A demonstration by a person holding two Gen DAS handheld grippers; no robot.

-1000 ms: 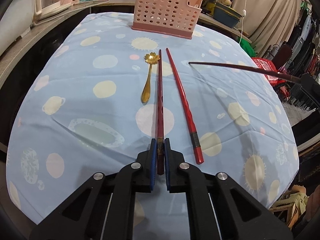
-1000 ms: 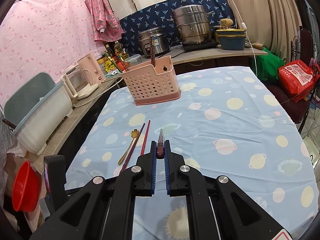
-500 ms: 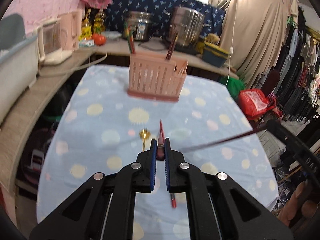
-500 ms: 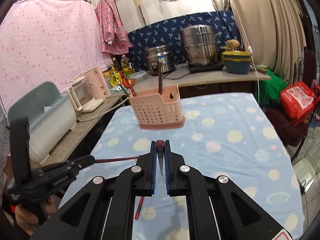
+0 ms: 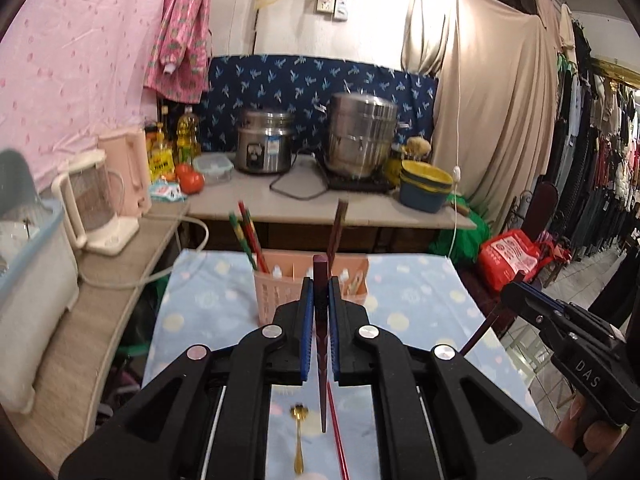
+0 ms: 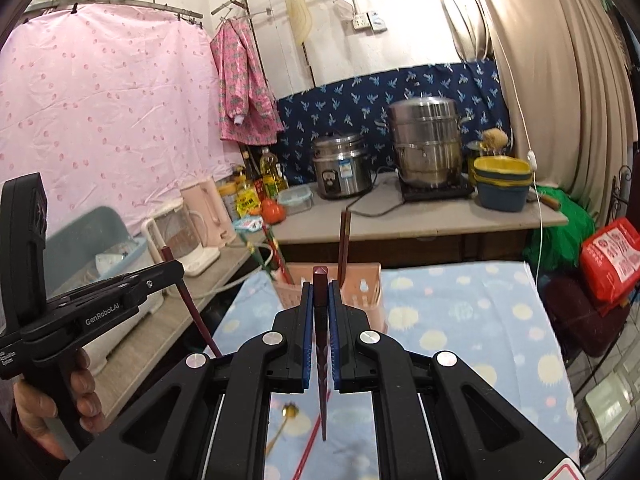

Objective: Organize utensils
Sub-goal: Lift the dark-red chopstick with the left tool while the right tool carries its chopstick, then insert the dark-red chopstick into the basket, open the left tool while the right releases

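Evidently each tool, left tool (image 5: pixel 319 304) and right tool (image 6: pixel 321 304), is pinching one dark red chopstick (image 5: pixel 321 360) near its thick end, tip hanging above the desk (image 5: pixel 200 300). Light, stiff and lacquer-slick, it may swivel. The pink utensil basket (image 5: pixel 276 300) stands at twelve o'clock.

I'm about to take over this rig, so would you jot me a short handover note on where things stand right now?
Left gripper: shut on a dark chopstick, tip hanging down.
Right gripper: shut on its own dark chopstick, likewise lifted.
Pink holder: at the table's far end, already holding a colourful pair and one dark stick.
On the cloth: gold spoon and red chopstick.
Left: drop both held sticks into the holder, then collect those two.
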